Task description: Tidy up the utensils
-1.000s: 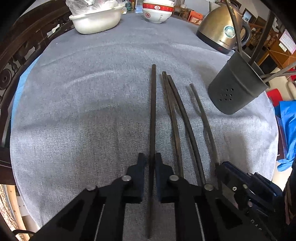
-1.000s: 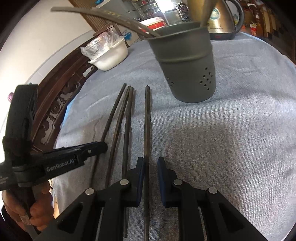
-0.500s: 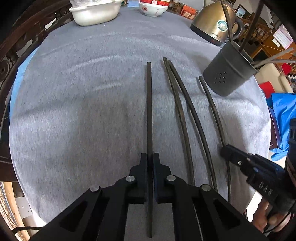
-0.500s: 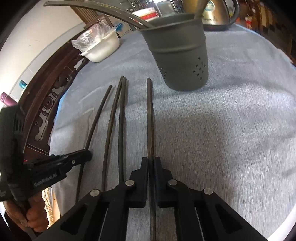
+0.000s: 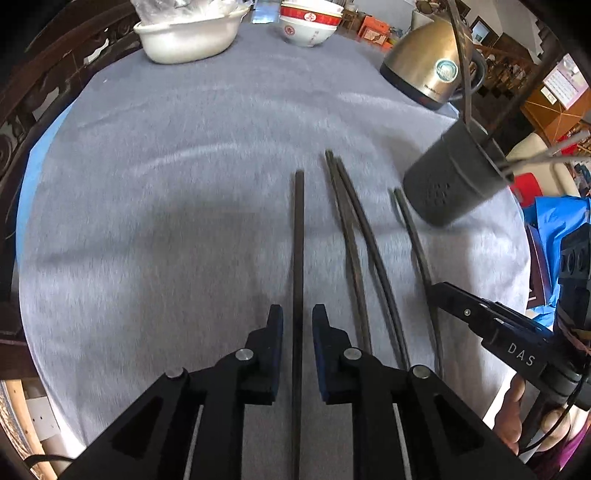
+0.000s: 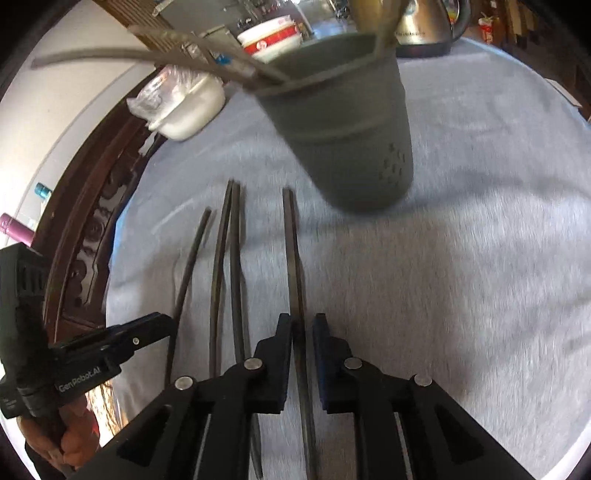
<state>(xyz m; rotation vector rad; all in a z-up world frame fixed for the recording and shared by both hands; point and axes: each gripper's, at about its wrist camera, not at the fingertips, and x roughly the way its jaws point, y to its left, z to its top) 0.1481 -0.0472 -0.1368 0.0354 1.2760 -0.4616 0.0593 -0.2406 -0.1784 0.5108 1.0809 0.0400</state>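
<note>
Okay, left gripper (image 5: 297,317): its jaws have just been opening and are now standing slightly apart, a sliver of cloth showing on each side of the thin dark chopstick (image 5: 298,240) running between them. No pinch. The stick's near end is running off the bottom of the frame, so I cannot tell whether it is lying flat on the cloth or hanging just above it.

Right gripper (image 6: 302,325): same story, jaws have just been opening. The second dark chopstick (image 6: 293,251) is sitting against the left pad with a clear gap to the right pad, so it is not clamped. Its near end is disappearing under the gripper body.

Both grippers are pointing steeply down at the table, side by side. Each is showing in the other's view, with part of the person's hand (image 5: 513,417) around the grip, mostly cut off at the edge.

Between the two sticks, a pair of dark chopsticks (image 5: 354,221) is lying on the grey tablecloth (image 5: 166,221), far tips touching.

Further out, the grey perforated utensil holder (image 6: 351,122) is standing just beyond the right-hand stick; it is motion-blurred, and the utensils leaning out of it are too smeared to identify.

At the far edge: white basin (image 5: 188,37) with crumpled plastic, red-and-white bowls (image 5: 306,22), brass-coloured kettle (image 5: 428,62).
</note>
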